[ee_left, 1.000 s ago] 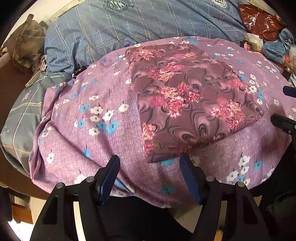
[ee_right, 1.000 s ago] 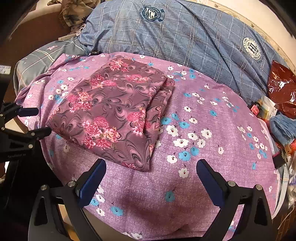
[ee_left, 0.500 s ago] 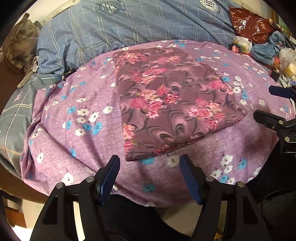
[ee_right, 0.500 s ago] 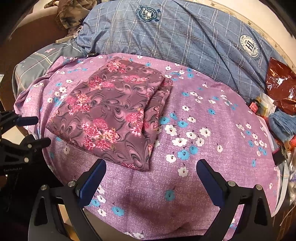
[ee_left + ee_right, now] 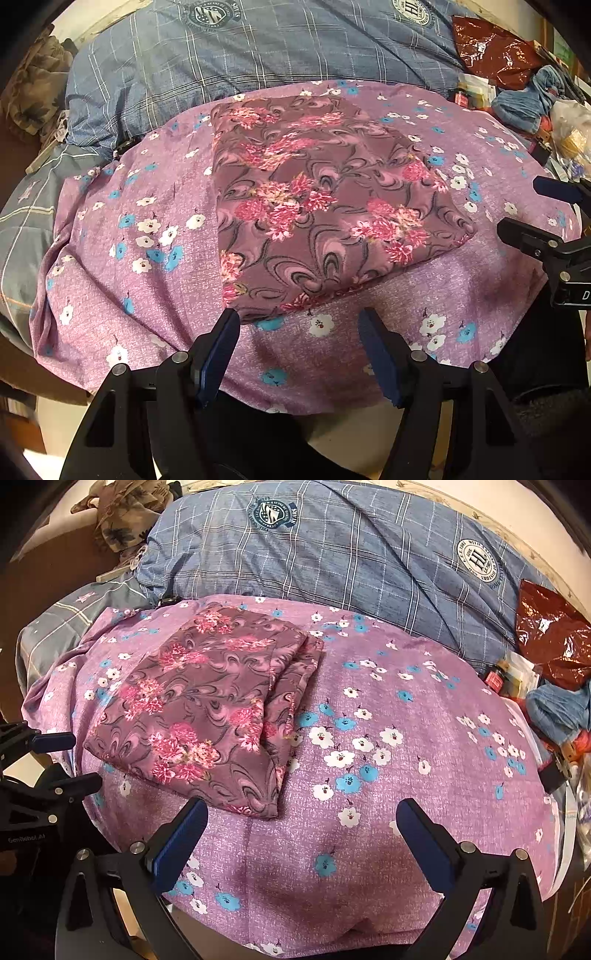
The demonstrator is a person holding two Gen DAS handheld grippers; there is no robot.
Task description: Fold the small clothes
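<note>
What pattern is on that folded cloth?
Pink flowers and dark swirls on mauve folded cloth; clearest in left wrist view.

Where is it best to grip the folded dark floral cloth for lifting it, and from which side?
Probably the near corner of the folded floral cloth, approached from the bed's front edge. It lies flat, and that corner sits just before the open left gripper.

Both wrist cameras look down from the bed's near edge toward the far pillows, left camera left, right camera right; both share the folded floral cloth (image 5: 325, 218) (image 5: 207, 716).
</note>
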